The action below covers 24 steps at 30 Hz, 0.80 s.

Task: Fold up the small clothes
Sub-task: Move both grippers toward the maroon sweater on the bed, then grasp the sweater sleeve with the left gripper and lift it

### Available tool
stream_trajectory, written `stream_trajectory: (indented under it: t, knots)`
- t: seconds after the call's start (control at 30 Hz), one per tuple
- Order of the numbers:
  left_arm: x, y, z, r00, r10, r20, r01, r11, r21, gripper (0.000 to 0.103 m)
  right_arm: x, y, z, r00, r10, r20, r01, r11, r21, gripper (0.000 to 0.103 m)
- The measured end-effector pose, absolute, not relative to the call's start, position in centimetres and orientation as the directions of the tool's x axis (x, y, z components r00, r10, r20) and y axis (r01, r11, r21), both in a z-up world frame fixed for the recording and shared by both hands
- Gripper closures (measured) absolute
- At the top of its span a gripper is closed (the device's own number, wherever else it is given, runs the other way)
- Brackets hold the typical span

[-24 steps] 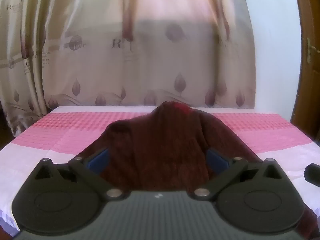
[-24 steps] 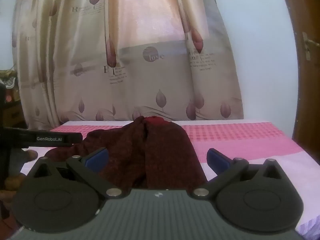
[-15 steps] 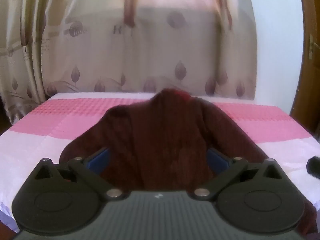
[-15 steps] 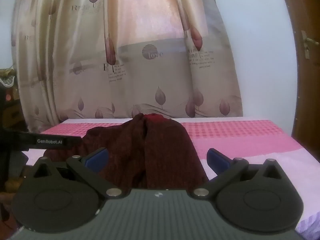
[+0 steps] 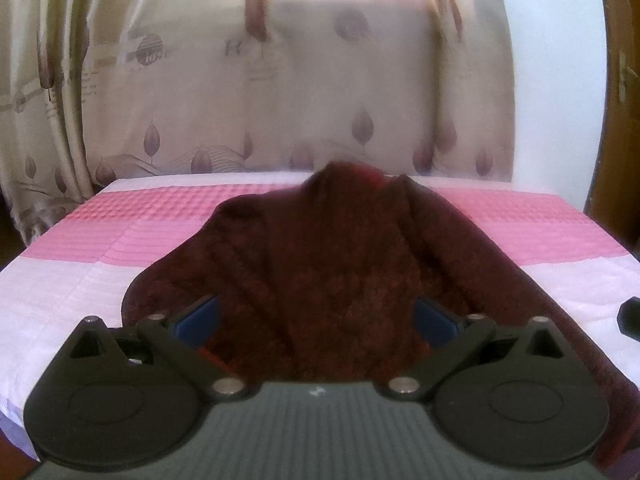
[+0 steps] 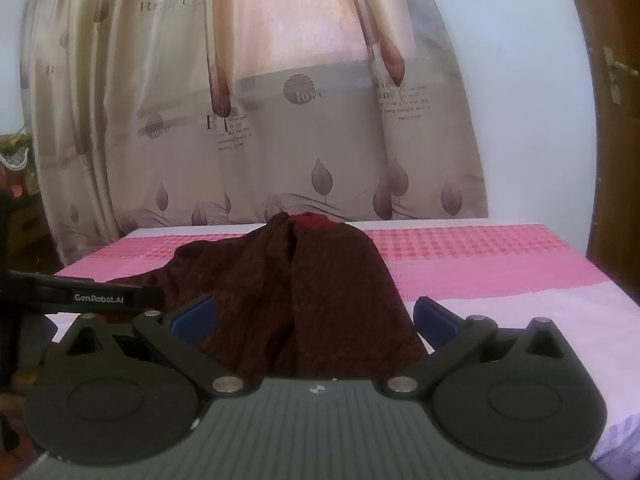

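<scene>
Bare bedspread [image 6: 500, 276] lies right of the maroon garment [image 6: 304, 280]; curtain [image 6: 280, 140] blocks behind.

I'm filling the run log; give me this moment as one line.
left gripper: open, empty | right gripper: open, empty | maroon garment: unfolded on bed | fold: not begun

A bed cover [image 6: 480, 264] in pink and white bands spreads across the foreground. Straight behind its far edge hangs a beige curtain [image 6: 280, 128] printed with maroon leaves and the word "love". To the right of the curtain is a plain white wall [image 6: 528, 100], and further right a brown wooden door [image 6: 616, 120] with a metal handle [image 6: 614, 74].
</scene>
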<state>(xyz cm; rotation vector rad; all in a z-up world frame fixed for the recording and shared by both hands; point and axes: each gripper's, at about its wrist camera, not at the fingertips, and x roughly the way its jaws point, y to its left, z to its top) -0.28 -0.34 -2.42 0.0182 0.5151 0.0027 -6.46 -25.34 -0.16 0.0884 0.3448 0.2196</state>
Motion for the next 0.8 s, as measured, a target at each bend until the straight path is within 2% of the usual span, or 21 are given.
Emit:
stream_trajectory:
  t: [0.5,0.8]
  knots:
    - [-1.0,-0.8,-3.0,0.872,0.008,-0.489,0.038,0.996,0.084,0.0,-6.6,-25.4,-0.4,0.915,0.232,-0.33,-0.193,0.97,0.146,0.0]
    - [-6.0,-1.8,-5.6,0.907,-0.121,-0.404,0.283,0.885,0.37,0.0,-6.6,-26.1,-0.7,0.916,0.221,-0.335,-0.173,0.971,0.166,0.0]
